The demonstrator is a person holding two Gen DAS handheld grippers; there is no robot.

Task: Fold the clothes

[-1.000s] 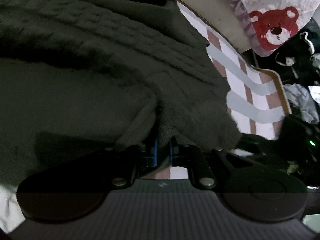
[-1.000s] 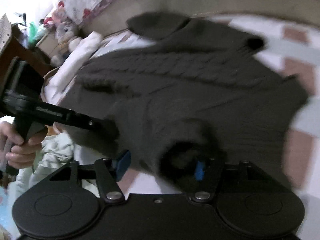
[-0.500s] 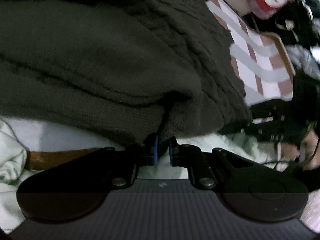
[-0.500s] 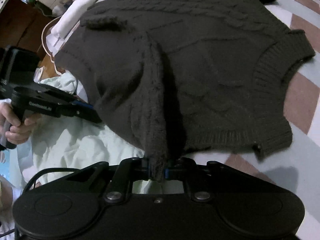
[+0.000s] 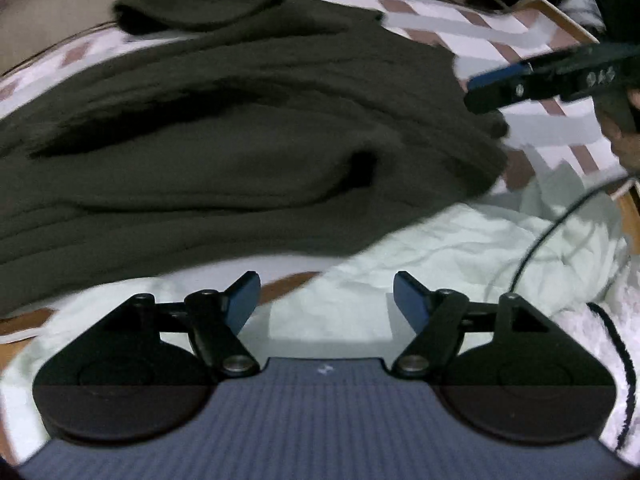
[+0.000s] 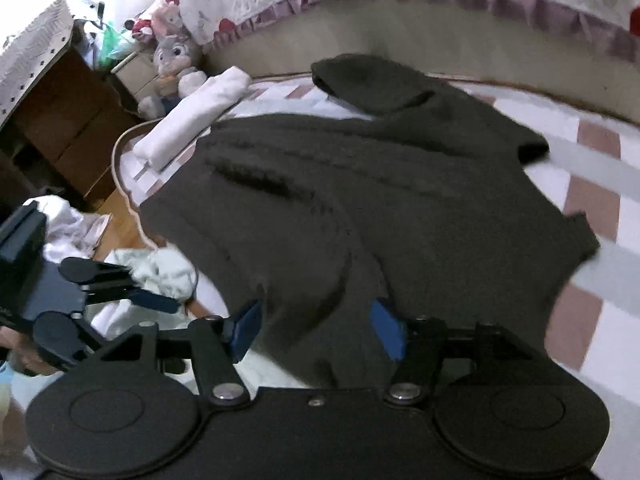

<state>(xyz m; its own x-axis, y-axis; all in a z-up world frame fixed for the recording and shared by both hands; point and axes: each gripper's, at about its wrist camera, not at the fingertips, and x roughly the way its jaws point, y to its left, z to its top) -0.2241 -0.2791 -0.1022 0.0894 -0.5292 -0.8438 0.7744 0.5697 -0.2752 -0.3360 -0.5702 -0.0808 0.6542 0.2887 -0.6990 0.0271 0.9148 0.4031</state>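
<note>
The left gripper has its jaws spread wide, and nothing sits between the blue pads. It is held low and points forward. The right gripper also has its jaws wide apart. In the left wrist view the right gripper appears at the upper right, pointing to the left, with the person's right hand around its handle. In the right wrist view the left gripper shows at the left edge, jaws parted.
</note>
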